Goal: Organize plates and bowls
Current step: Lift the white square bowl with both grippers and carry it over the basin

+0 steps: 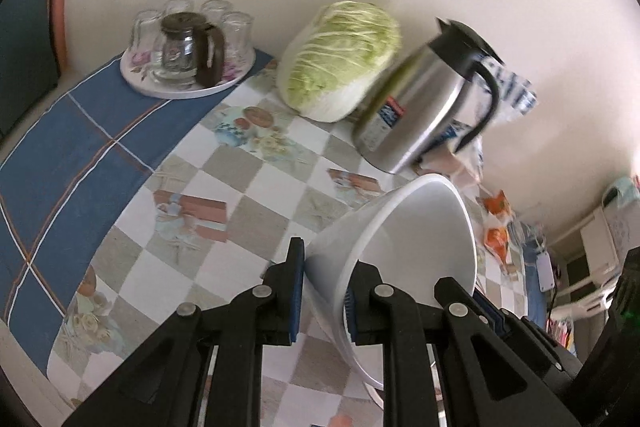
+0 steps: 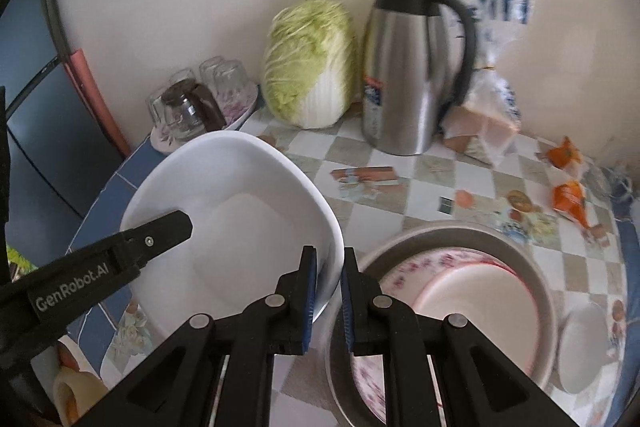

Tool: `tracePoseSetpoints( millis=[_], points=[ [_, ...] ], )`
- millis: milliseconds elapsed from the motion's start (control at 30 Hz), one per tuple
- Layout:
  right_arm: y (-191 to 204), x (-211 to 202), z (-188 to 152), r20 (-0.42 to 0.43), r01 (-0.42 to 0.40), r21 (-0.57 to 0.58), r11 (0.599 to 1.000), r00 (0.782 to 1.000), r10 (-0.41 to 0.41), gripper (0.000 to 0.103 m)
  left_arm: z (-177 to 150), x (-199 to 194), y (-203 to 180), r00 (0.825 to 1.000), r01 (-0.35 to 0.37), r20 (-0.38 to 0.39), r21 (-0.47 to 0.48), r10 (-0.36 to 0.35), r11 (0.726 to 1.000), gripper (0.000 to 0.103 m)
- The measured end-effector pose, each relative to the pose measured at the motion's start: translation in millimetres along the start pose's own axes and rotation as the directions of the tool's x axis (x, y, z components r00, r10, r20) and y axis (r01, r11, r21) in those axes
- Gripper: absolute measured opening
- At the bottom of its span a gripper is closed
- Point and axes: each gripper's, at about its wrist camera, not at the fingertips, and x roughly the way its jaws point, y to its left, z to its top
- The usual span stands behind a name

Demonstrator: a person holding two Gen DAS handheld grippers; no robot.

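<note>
A white square bowl (image 2: 240,195) hangs tilted above the checked tablecloth, held from two sides. My right gripper (image 2: 328,291) is shut on its right rim, one pad inside and one outside. My left gripper (image 1: 324,299) is shut on the opposite rim of the same bowl (image 1: 420,227); one of its fingers (image 2: 160,231) reaches into the bowl in the right wrist view. Beside the bowl, a grey basin (image 2: 536,259) holds floral plates (image 2: 460,299). A small white dish (image 2: 580,343) lies to the basin's right.
Against the wall stand a steel thermos jug (image 2: 404,75), a cabbage (image 2: 308,63) and a floral tray of upturned glasses with a glass pot (image 1: 188,51). A bread bag (image 2: 488,107) and orange packets (image 2: 568,195) lie right. A tape roll (image 2: 72,395) sits at the near left.
</note>
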Motion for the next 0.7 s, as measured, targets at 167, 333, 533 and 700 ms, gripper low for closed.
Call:
tracePoseSetpoints(
  millis=[167,333,533,700],
  points=[
    [-26.6,-17.7,-15.5,0.008,0.047,0.037,0.998,0.999,-0.047,0.013,-14.3,-0.6,-33.5,1.000,0.018,-0.014,0.081,-0.016,0.997,0.018],
    [-58.9,-35.2,-29.2,0.014,0.064,0.103,0.993,0.998,-0.066,0.013,-26.0,0.0,-65.3,0.999,0.047,-0.025,0.144,-0.044,0.988,0.018],
    [-88.4,-50.8,-40.4,0.027,0.070,0.162,0.984,0.997,-0.075,0.013,-39.9,4.7,-92.9,0.999,0.038,-0.032,0.195,-0.032,0.980,0.018],
    [-107.3,-55.0,-44.3,0.026,0.068,0.190,0.979,0.997,-0.074,0.013,-46.2,7.0,-110.0,0.999,0.037,-0.031,0.219,-0.031,0.975,0.018]
  ],
)
